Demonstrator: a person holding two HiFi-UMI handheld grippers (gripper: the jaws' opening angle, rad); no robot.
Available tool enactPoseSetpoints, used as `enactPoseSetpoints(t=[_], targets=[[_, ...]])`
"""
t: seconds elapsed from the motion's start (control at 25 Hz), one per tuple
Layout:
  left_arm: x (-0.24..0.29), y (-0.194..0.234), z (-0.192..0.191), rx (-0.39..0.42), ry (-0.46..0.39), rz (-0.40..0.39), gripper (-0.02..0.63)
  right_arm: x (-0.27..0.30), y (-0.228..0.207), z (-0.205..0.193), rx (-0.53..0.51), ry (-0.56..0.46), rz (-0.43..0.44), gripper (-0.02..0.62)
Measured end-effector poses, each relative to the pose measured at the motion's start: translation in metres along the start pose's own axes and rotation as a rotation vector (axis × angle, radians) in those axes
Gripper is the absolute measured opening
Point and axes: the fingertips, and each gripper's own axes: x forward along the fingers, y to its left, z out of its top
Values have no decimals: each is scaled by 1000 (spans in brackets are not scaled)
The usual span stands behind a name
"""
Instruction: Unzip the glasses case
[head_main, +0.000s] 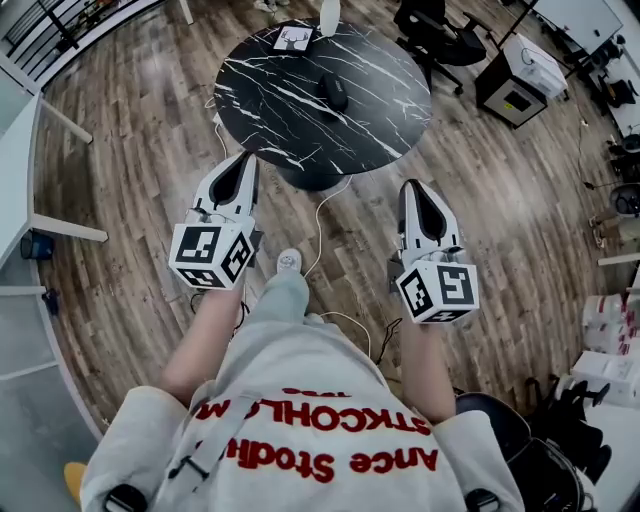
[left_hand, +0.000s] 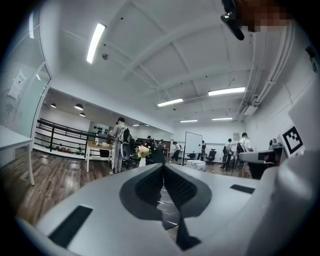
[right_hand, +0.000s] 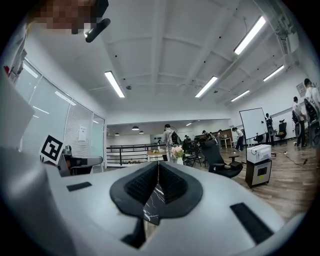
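Broad wooden floor (head_main: 130, 200) underfoot, and on it the round black marble table (head_main: 385, 105), ahead of the person and out of arm's reach. Both tools are held out level in front of the body, side by side, noses aimed at the table. That reads as a carrying pose for an approach, not a working one.

The left gripper (head_main: 246, 160) has its jaws pressed together with nothing between them. The right gripper (head_main: 408, 188) is the same story, closed and empty. Fair enough, since nothing is near enough to take.

The glasses case (head_main: 333, 92), that small dark oval, lies near the middle of the tabletop, well apart from both tools. Its zip is too small to read from here. Beyond it, at the far rim, sits a little card with a deer (head_main: 294, 40).

Only the head view shows the case. The gripper views catch just a sliver of marble through the gap under the closed pads. What they add is the room: ceiling lights, people at desks, and a vase of flowers (right_hand: 177, 151) that seems to stand at the table's far edge.
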Motion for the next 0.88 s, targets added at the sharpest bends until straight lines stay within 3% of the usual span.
enactPoseSetpoints(t=[0.4, 0.6, 0.88], targets=[[143, 73, 5, -11, 2, -67, 10, 147, -36, 9, -20, 0, -42, 17], [201, 92, 7, -6, 18, -116, 11, 190, -57, 6, -8, 21, -81, 18], [263, 108, -16, -28, 66, -108, 11, 252, -95, -11, 6, 64, -63, 18]])
